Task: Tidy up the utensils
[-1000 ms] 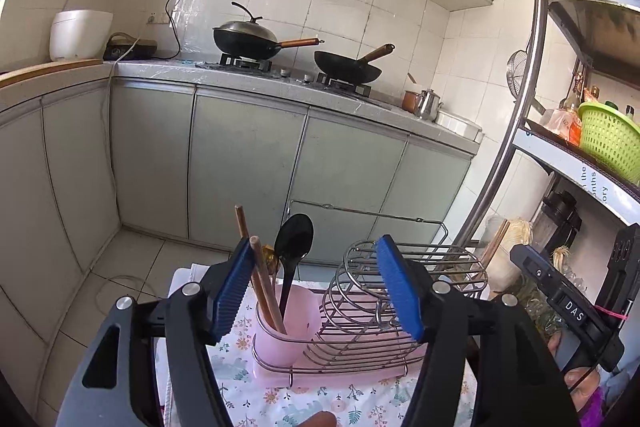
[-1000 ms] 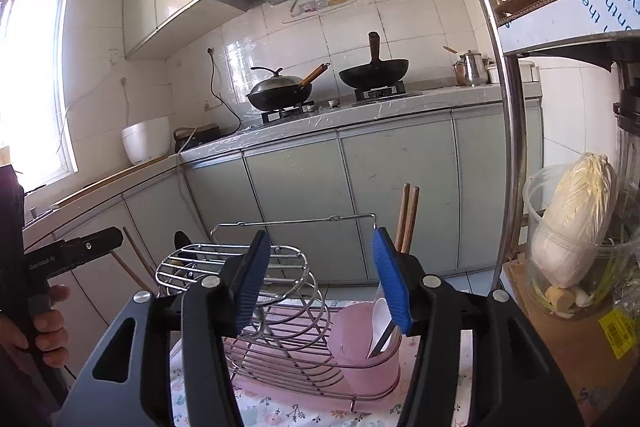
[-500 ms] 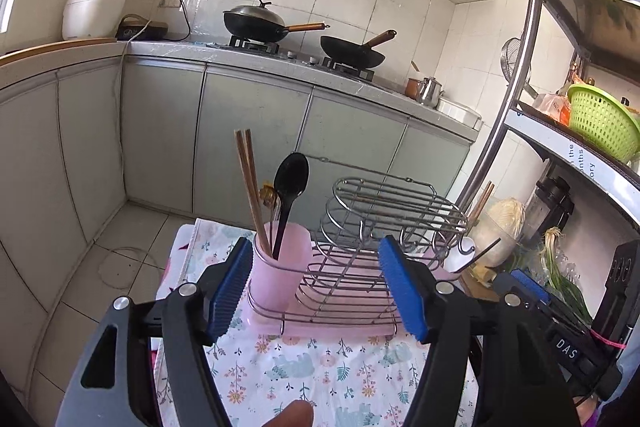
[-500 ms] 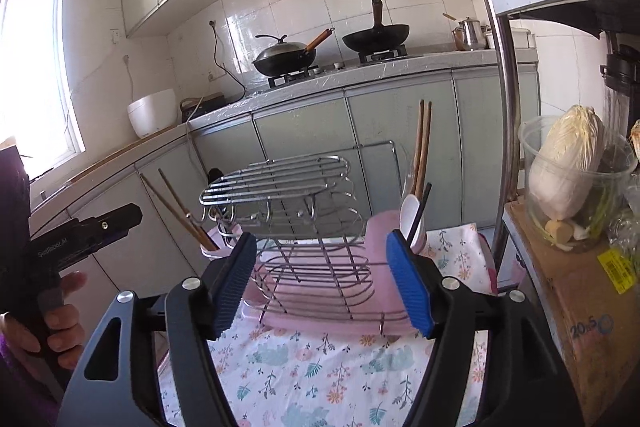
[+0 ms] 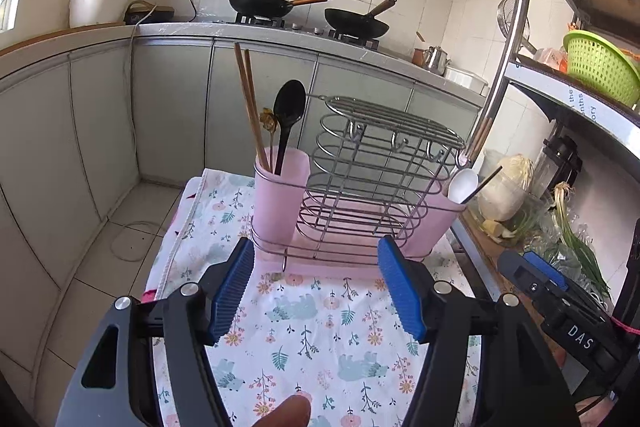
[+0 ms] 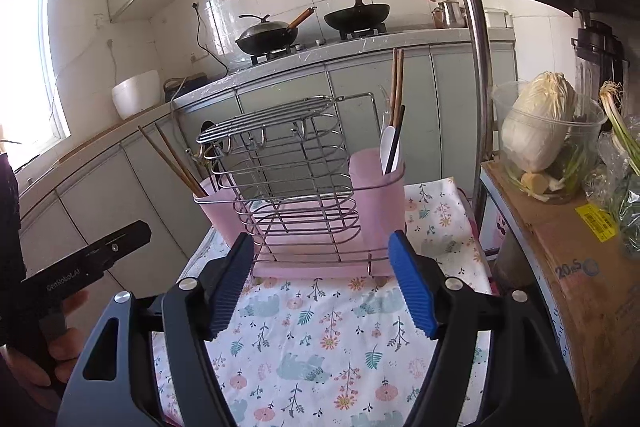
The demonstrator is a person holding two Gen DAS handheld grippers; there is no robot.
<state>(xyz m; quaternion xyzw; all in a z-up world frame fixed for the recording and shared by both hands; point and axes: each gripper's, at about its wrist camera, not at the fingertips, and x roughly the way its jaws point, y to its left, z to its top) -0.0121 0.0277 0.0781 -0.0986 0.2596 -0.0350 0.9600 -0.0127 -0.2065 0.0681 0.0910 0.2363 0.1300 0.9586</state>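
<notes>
A wire utensil rack on a pink base stands on a floral cloth. Its left pink cup holds wooden chopsticks, a black spoon and a small gold utensil. Its right pink cup holds a white spoon, a black stick and chopsticks. My left gripper and right gripper are both open and empty, just in front of the rack above the cloth.
A metal shelf post stands right of the rack. A tub with cabbage sits on a cardboard box. A green basket is on the shelf. Grey cabinets and a counter with two woks lie behind.
Both grippers have pulled back and tilted down from the rack, so more of the floral cloth shows. Both stay open and empty.
</notes>
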